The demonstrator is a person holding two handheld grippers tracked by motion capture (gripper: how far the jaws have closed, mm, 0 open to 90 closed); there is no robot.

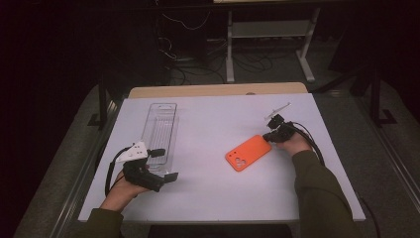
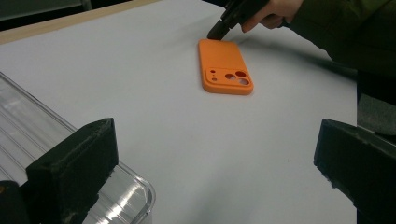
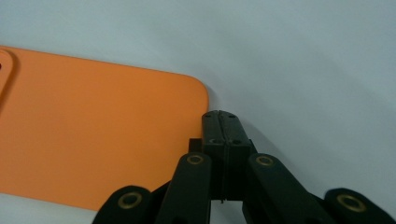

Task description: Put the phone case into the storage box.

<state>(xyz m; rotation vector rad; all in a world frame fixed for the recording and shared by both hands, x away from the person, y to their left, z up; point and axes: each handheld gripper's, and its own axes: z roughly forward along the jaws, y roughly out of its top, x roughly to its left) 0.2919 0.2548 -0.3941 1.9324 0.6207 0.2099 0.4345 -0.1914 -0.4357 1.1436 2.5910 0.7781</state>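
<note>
My right gripper [image 3: 222, 116] had its jaws pressed together with nothing between them, and its tip sat at the short end of the orange phone case [image 3: 93, 135], at the corner nearest me; I could not tell whether it touched the edge or stood just beside it. The case [image 1: 248, 152] lay flat on the white bench [image 1: 208, 193], back side up with the camera cut-outs showing, right of the middle and turned at a slant. Seen from above, my right gripper [image 1: 270, 137] reached it from the right. My left gripper [image 1: 165, 165] was well apart from the case, at the near left of the bench, its jaws spread wide and holding nothing. It hung at the near end of a clear plastic tray [image 1: 159, 130], which lay lengthwise away from me.
</note>
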